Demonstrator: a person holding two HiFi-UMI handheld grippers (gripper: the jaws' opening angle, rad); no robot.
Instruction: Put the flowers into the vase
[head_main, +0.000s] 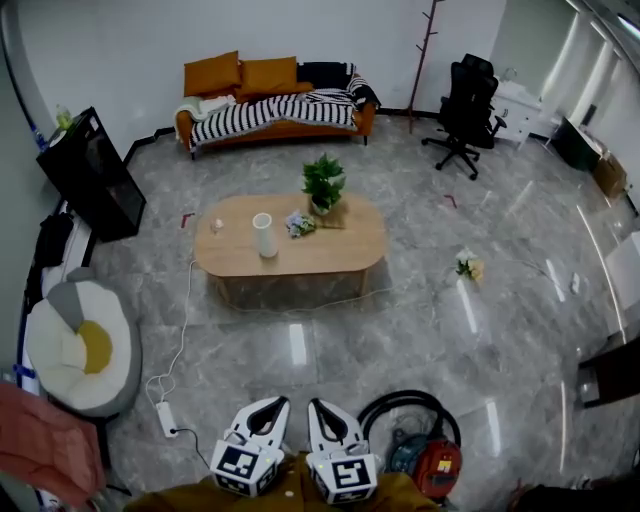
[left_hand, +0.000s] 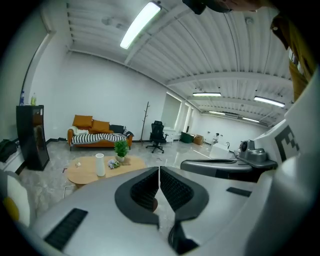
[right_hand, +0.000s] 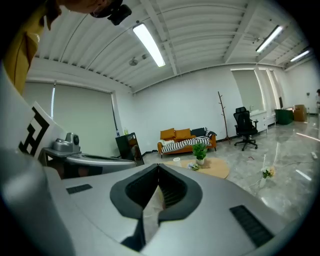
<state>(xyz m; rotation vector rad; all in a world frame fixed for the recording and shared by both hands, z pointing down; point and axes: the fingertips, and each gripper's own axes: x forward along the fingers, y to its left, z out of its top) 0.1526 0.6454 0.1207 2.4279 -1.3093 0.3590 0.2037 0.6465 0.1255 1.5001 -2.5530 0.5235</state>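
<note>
A white vase (head_main: 263, 235) stands upright on the oval wooden table (head_main: 340, 255) in the middle of the room. A small bunch of flowers (head_main: 299, 224) lies on the table to its right, beside a potted green plant (head_main: 323, 183). A second bunch of flowers (head_main: 467, 266) lies on the floor right of the table. My left gripper (head_main: 273, 402) and right gripper (head_main: 319, 404) are side by side at the bottom edge, far from the table, both shut and empty. The left gripper view shows the vase (left_hand: 100, 164) and flowers (left_hand: 113, 164) far off. In the right gripper view the floor flowers (right_hand: 268, 173) are visible.
An orange sofa (head_main: 275, 100) with a striped blanket stands against the far wall. An office chair (head_main: 465, 110) is at the back right and a black cabinet (head_main: 90, 170) at the left. A beanbag (head_main: 80, 345), a power strip (head_main: 165, 415) and a red vacuum cleaner (head_main: 425, 460) lie close to me.
</note>
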